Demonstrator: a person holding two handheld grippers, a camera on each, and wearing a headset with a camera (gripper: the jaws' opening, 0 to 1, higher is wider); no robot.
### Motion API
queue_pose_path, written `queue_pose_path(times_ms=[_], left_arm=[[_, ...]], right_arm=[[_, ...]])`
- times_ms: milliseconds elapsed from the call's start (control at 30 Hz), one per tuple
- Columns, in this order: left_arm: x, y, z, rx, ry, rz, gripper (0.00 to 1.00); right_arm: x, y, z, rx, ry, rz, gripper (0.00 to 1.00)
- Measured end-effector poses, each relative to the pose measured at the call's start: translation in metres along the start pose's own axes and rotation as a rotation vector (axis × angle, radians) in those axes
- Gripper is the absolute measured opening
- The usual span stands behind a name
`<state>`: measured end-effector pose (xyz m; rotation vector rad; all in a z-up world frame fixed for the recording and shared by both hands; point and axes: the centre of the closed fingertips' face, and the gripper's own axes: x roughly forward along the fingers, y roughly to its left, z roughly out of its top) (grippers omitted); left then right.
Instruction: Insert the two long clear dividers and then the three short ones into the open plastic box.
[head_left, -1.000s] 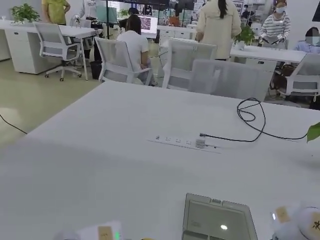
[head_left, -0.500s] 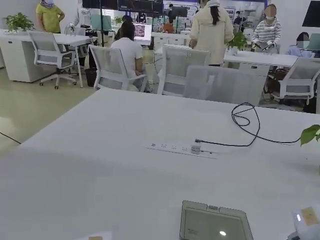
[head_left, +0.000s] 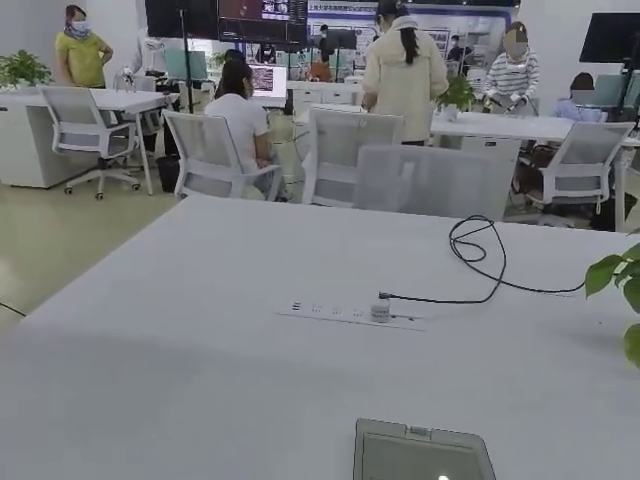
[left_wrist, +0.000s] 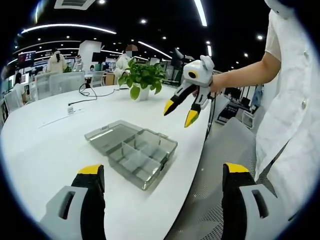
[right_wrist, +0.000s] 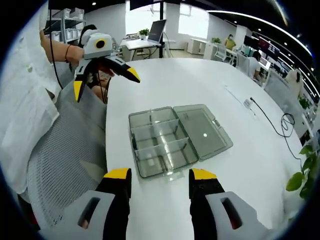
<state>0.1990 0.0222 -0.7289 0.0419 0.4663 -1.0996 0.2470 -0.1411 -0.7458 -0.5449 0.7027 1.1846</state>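
Observation:
The clear plastic box (right_wrist: 172, 137) lies open on the white table (right_wrist: 165, 75) near its edge, lid (head_left: 424, 456) flat beside the base. Clear partitions stand inside the base (left_wrist: 142, 157) and split it into several compartments. In the left gripper view my left gripper (left_wrist: 162, 172) is open, short of the box and above the table edge. My right gripper (right_wrist: 160, 175) is open too, just before the box. Each gripper also shows in the other's view, held in the air off the table and open: right gripper (left_wrist: 180, 114), left gripper (right_wrist: 106, 85). Neither holds anything.
A power strip (head_left: 350, 313) with a black cable (head_left: 478, 262) lies mid-table. A potted plant (left_wrist: 141, 80) stands toward one end. A grey mesh chair (right_wrist: 65, 165) sits at the table edge by the person. Chairs, desks and people fill the office behind.
The head camera has tilted up, so the box lid sits lower in the picture. The gripper parts at the bottom edge one second ago have left the frame.

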Motion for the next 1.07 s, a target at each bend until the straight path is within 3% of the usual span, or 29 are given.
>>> queue_pose_path(times_ms=[300,600,1067], left_arm=[[-0.002,0.005,-0.004,-0.016,0.012,0.017,1.00],[0.000,0.005,-0.008,-0.024,0.019,0.016,1.00],[0.001,0.009,-0.023,-0.030,0.055,0.024,1.00]], right_arm=[[-0.011,0.010,-0.020,0.088,-0.084,-0.059,0.67],[-0.013,0.023,-0.034,0.143,-0.130,-0.065,0.82],[-0.012,0.028,-0.043,0.168,-0.125,-0.059,0.85]])
